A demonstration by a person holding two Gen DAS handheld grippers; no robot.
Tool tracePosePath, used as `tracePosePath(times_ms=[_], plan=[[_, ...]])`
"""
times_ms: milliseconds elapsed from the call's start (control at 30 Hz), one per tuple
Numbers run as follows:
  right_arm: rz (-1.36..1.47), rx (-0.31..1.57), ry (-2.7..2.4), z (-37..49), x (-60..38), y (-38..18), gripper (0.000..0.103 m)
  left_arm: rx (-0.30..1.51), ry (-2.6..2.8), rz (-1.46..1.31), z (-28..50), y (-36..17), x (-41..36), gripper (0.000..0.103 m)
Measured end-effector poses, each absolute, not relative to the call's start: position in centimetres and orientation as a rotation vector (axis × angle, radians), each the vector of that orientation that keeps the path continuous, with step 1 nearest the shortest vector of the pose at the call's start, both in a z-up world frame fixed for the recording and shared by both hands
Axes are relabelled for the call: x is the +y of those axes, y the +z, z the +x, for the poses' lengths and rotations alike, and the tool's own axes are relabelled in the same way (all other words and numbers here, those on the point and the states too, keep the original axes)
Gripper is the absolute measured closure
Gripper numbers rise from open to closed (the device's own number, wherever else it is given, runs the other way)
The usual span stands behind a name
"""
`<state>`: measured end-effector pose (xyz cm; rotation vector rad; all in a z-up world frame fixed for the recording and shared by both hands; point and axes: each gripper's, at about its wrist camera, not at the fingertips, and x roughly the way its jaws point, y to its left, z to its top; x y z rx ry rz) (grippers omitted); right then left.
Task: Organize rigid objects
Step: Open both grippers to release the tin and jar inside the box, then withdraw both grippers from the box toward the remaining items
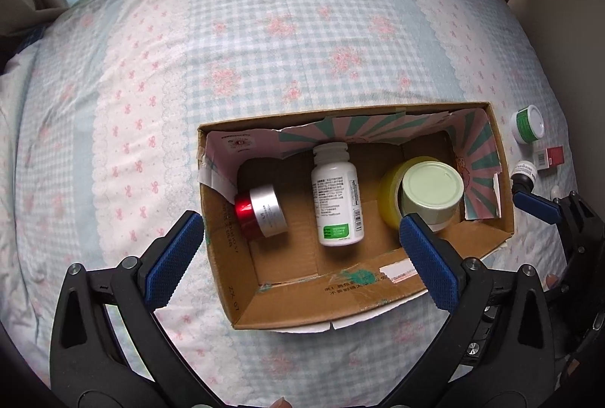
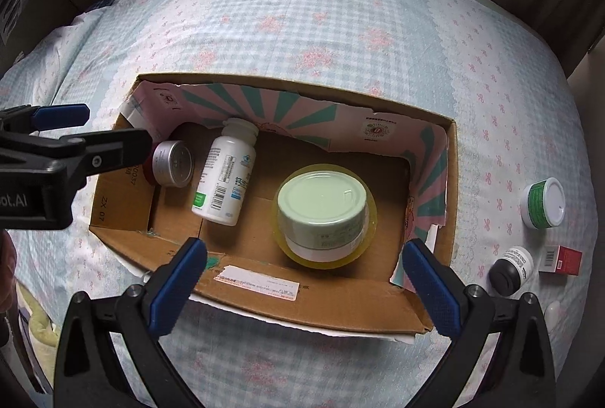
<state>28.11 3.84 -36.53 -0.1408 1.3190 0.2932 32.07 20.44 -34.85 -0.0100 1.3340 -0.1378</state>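
Observation:
An open cardboard box [image 1: 503,211] [image 2: 314,306] lies on the bed. Inside it are a red and silver jar [image 1: 261,211] [image 2: 174,164], a white pill bottle [image 1: 336,196] [image 2: 225,173] lying down, and a pale green tin [image 1: 431,190] [image 2: 321,209] on a yellow tape roll [image 1: 389,196] [image 2: 370,238]. My left gripper [image 1: 298,249] is open and empty over the box's near left part. My right gripper [image 2: 304,275] is open and empty over the box's near wall. Right of the box lie a green-labelled jar [image 1: 527,124] [image 2: 544,204], a small black-capped bottle [image 1: 523,175] [image 2: 510,270] and a red carton [image 1: 550,156] [image 2: 561,258].
The bed has a blue and pink checked floral cover [image 1: 287,30] [image 2: 302,18]. The left gripper [image 2: 64,151] shows at the left of the right wrist view. The right gripper [image 1: 544,207] shows at the right edge of the left wrist view. Curtains hang at both sides behind the bed.

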Motion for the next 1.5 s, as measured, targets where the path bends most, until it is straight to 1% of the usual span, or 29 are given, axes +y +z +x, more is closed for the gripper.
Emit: tracePosePath(times_ms=[267, 600, 933, 1067, 1200, 1500], plan=[[-0.169, 1.256, 0.308, 26.4, 4.2, -32.4, 0.0, 1.269, -0.088, -0.088, 28.7, -29.8, 22.4, 0.0], [-0.182, 1.191, 0.351, 21.7, 5.2, -27.0, 0.0, 1.214, -0.078, -0.151, 23.5, -24.1, 24.2, 0.0], [-0.104, 1.144, 0.332, 18.2, 3.0, -22.1, 0.0, 1.137, -0.054, -0.169, 19.0, -19.1, 23.8, 0.0], [-0.075, 1.129, 0.326, 17.1, 0.4, -20.6, 0.0, 1.106, -0.041, -0.165, 17.8, -17.6, 21.9, 0.0], [-0.055, 1.12, 0.31, 16.3, -3.7, -19.5, 0.0, 1.08, -0.021, -0.161, 16.9, -16.2, 18.3, 0.0], [-0.041, 1.06, 0.262, 14.0, -16.9, -17.3, 0.0, 1.048, -0.027, -0.166, 15.8, -14.4, 5.6, 0.0]])
